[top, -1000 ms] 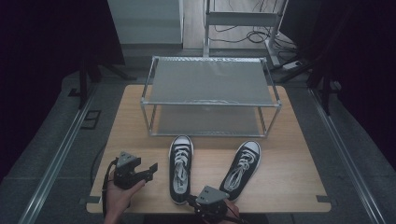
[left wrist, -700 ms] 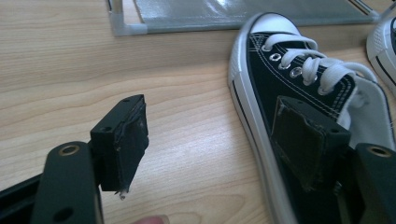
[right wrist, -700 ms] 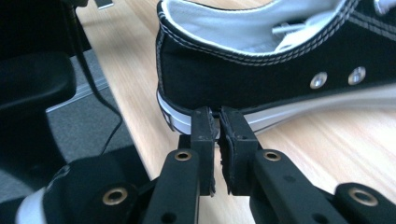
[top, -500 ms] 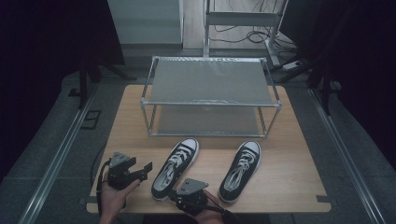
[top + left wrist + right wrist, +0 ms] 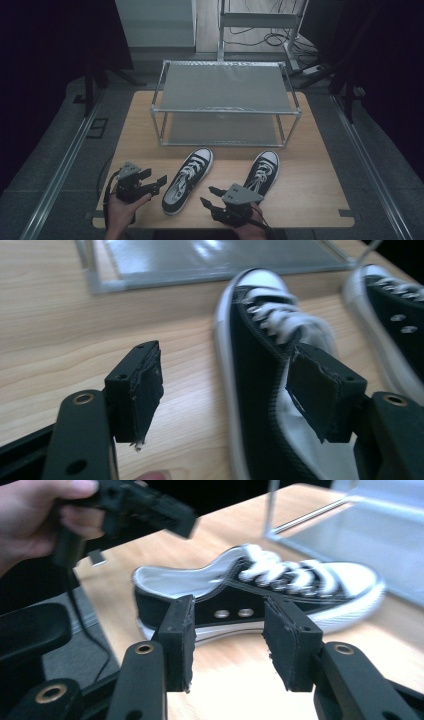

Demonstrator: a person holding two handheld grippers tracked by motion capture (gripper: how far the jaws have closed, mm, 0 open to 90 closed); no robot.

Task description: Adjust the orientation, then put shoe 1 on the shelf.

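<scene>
Two black canvas sneakers with white laces and toe caps lie on the wooden table [image 5: 320,200]. The left sneaker [image 5: 187,180] lies slanted, toe toward the rack. The right sneaker [image 5: 262,172] lies beside it. My left gripper [image 5: 158,183] stands open just left of the slanted sneaker's heel; in the left gripper view its jaws [image 5: 227,377] straddle that sneaker's near side wall [image 5: 260,355]. My right gripper [image 5: 209,196] is open on the other side of the same heel, and the sneaker's side [image 5: 260,595] lies beyond its jaws [image 5: 230,635], apart from them.
A two-tier metal rack [image 5: 225,90] with grey shelves stands at the back of the table. The table's front edge runs just under both hands. The left gripper's cable [image 5: 102,180] hangs off the table's left front corner.
The left sneaker has turned from straight to slanted, heel swung to the left. My right gripper moved left toward its heel, then back a little to the right. The left gripper barely shifted.
</scene>
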